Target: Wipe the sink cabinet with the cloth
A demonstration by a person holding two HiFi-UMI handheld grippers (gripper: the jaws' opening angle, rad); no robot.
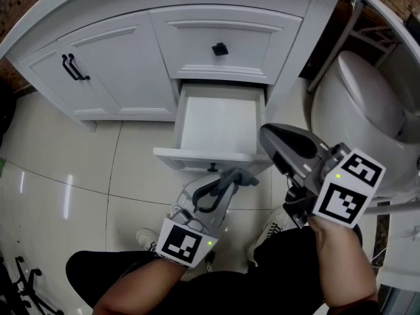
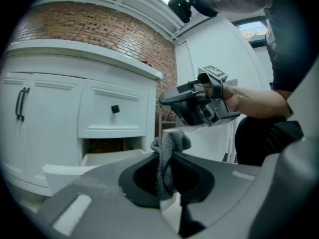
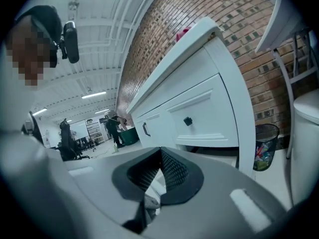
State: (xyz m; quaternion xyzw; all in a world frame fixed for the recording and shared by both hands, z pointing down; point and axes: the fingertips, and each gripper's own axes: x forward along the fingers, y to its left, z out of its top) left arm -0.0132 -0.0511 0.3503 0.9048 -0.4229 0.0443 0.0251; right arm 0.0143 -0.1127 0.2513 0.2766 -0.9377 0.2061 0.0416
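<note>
The white sink cabinet curves across the top of the head view. Its lower drawer is pulled out, and the upper drawer with a black knob is closed. My left gripper sits just in front of the open drawer's front edge, shut on a grey cloth. In the left gripper view the cloth hangs bunched between the jaws. My right gripper hovers at the drawer's right front corner. Its jaws meet at the tip with nothing held.
A white toilet stands close on the right of the cabinet. A mesh trash bin sits by the brick wall. The cabinet doors with black handles are on the left. My shoes are on the tiled floor.
</note>
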